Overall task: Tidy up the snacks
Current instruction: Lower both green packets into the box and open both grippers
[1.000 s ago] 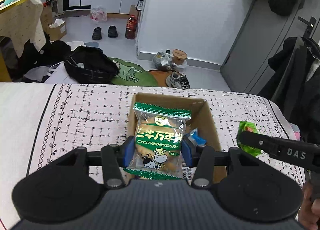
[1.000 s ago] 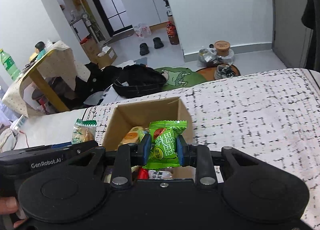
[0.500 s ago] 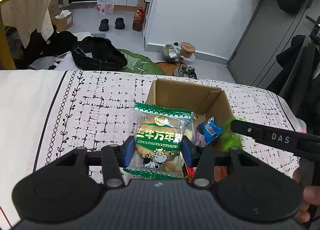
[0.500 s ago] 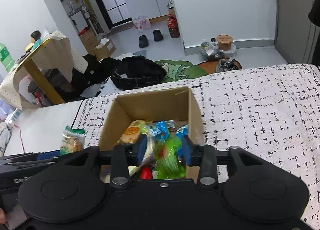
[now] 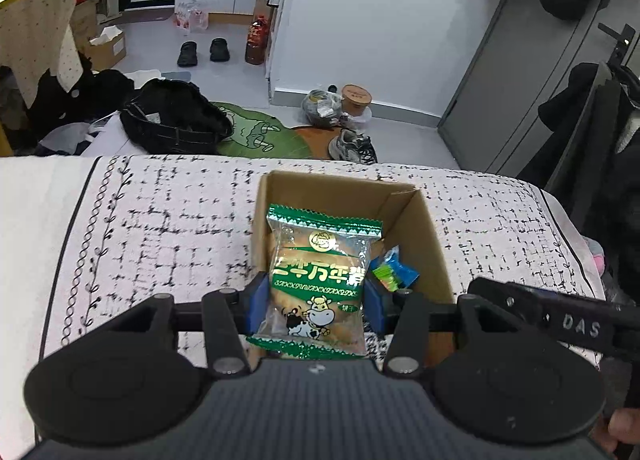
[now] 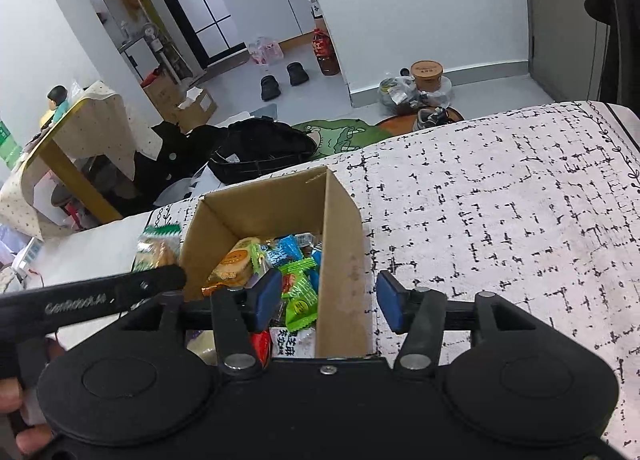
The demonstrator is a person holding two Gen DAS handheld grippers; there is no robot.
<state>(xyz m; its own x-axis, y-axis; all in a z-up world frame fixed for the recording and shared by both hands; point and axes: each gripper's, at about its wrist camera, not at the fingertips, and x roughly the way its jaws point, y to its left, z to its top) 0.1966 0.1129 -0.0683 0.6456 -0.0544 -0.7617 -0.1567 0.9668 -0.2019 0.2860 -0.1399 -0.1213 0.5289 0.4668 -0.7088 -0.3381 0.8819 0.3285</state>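
My left gripper (image 5: 316,302) is shut on a green biscuit packet with a cow on it (image 5: 318,284) and holds it over the open cardboard box (image 5: 424,219). The packet also shows in the right wrist view (image 6: 156,246), left of the box (image 6: 340,227). My right gripper (image 6: 328,302) is open and empty, its jaws astride the box's right wall. A bright green snack packet (image 6: 301,300) lies in the box among several other wrapped snacks (image 6: 236,264).
The box stands on a white cloth with black marks (image 6: 500,199) (image 5: 160,227). The right gripper's body (image 5: 560,320) is at the right in the left wrist view; the left one's (image 6: 88,298) is at the left in the right wrist view. Beyond the table edge is a cluttered floor.
My right gripper opened and dropped the bright green packet into the box, then shifted right over the box wall. My left gripper moved the biscuit packet over the box.
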